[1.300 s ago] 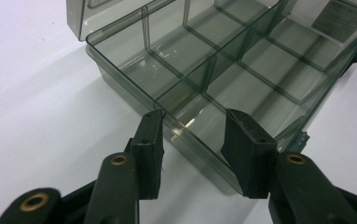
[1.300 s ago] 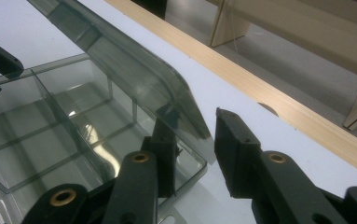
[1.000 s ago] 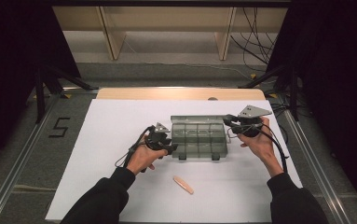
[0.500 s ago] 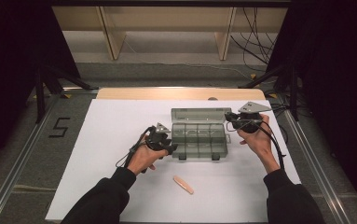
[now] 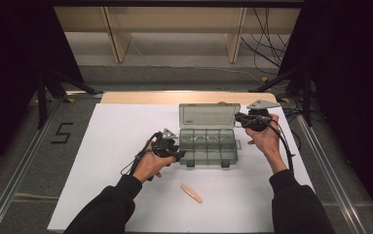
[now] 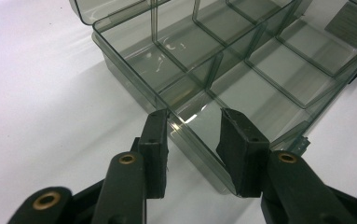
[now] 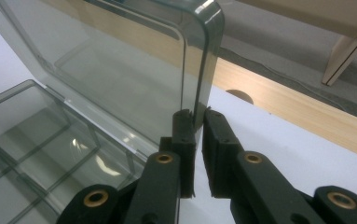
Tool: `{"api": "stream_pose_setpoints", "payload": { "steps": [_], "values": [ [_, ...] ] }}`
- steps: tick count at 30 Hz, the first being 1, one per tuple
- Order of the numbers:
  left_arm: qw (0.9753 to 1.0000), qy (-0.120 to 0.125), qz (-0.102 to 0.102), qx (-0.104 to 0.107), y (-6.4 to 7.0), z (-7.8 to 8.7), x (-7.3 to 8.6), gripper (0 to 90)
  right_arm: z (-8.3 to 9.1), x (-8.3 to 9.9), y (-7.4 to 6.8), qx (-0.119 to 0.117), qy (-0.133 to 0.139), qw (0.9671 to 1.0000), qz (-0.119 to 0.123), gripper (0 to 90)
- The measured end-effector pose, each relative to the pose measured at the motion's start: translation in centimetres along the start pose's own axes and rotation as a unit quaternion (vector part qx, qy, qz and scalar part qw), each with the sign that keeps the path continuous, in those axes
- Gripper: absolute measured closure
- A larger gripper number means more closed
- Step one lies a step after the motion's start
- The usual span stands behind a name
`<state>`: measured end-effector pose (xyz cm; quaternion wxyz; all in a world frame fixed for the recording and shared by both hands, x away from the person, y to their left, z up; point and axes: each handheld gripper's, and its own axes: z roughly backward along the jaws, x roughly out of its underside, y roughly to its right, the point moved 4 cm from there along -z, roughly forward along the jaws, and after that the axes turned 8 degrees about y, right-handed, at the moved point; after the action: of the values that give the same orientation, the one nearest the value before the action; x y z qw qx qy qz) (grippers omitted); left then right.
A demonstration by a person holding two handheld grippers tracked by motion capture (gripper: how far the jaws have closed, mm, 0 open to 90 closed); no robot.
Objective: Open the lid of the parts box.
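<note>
White table covering is spread beneath the clear organizer box, whose near left wall is straddled by the half-open left gripper, while its raised lid is pinched edgewise, just ahead, by the right gripper.

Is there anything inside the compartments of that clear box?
No: in the left gripper view the compartments of the clear box show bare smoky plastic floors, with nothing lying in any of those visible.

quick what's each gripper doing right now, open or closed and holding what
Left gripper: open, jaws straddling the near corner wall of the compartment box.
Right gripper: shut on the box lid, pinching its edge.
</note>
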<state>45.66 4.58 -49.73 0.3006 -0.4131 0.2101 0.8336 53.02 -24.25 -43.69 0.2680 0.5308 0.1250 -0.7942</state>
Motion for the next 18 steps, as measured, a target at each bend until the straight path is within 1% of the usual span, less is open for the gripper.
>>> {"api": "stream_pose_setpoints", "payload": {
  "steps": [1, 2, 3, 4, 5, 6, 7, 11, 12, 13, 14, 15, 16, 17, 18],
  "values": [
    [1.0, 0.0, 0.0, 0.0, 0.0, 0.0, 0.0, 62.4, -0.1, -0.1, 0.1, -0.002, -0.004, 1.0, -0.003, 83.7],
    [1.0, 0.0, 0.0, 0.0, 0.0, 0.0, 0.0, 62.4, -0.3, -0.1, 0.2, -0.001, -0.001, 1.0, -0.003, 83.7],
    [1.0, 0.0, 0.0, 0.0, 0.0, 0.0, 0.0, 62.4, -0.4, -0.1, 0.2, 0.0, -0.006, 0.9999, -0.009, 83.7],
    [1.0, 0.001, 0.0, 0.0, 0.0, 0.0, 0.0, 62.4, -0.5, -0.2, 0.3, 0.0, -0.005, 1.0, -0.006, 83.7],
    [1.0, 0.0, 0.0, 0.0, 0.0, 0.0, 0.0, 62.4, -0.6, -0.3, 0.4, 0.002, -0.009, 0.9999, -0.011, 83.7],
    [1.0, 0.001, 0.0, 0.0, 0.0, 0.0, 0.0, 62.4, -0.8, -0.3, 0.5, 0.003, -0.008, 0.9999, -0.008, 83.7],
    [1.0, 0.001, 0.0, 0.0, 0.0, 0.0, 0.0, 62.4, -0.9, -0.4, 0.5, 0.004, -0.009, 0.9998, -0.015, 83.6],
    [1.0, 0.001, 0.001, 0.0, 0.0, 0.0, 0.0, 62.4, -1.3, -0.5, 0.7, 0.006, -0.019, 0.9995, -0.024, 83.4],
    [1.0, 0.001, 0.001, 0.0, 0.0, 0.0, 0.0, 62.4, -1.5, -0.6, 0.8, 0.003, -0.016, 0.9997, -0.018, 83.3],
    [1.0, 0.001, 0.001, 0.0, 0.0, 0.0, 0.0, 62.4, -1.4, -0.6, 0.8, 0.005, -0.022, 0.9995, -0.024, 83.2],
    [1.0, 0.001, 0.001, 0.0, 0.0, 0.0, 0.0, 62.4, -1.6, -0.7, 0.8, 0.01, -0.021, 0.9994, -0.026, 83.1],
    [1.0, 0.002, 0.0, 0.0, 0.0, 0.0, 0.0, 62.4, -1.6, -0.7, 0.8, 0.007, -0.024, 0.9993, -0.029, 83.0],
    [0.9999, -0.006, -0.009, 0.002, -0.1, 0.1, 0.1, 62.4, -1.7, -0.7, 0.9, 0.01, -0.024, 0.9993, -0.026, 83.0],
    [1.0, -0.003, -0.007, 0.0, -0.1, 0.1, 0.1, 62.4, -1.8, -0.7, 1.0, 0.01, -0.023, 0.9994, -0.022, 82.9],
    [1.0, 0.003, 0.001, -0.001, 0.0, 0.0, 0.0, 62.4, -1.9, -0.7, 1.0, 0.009, -0.023, 0.9994, -0.024, 82.9]
  ]
}}
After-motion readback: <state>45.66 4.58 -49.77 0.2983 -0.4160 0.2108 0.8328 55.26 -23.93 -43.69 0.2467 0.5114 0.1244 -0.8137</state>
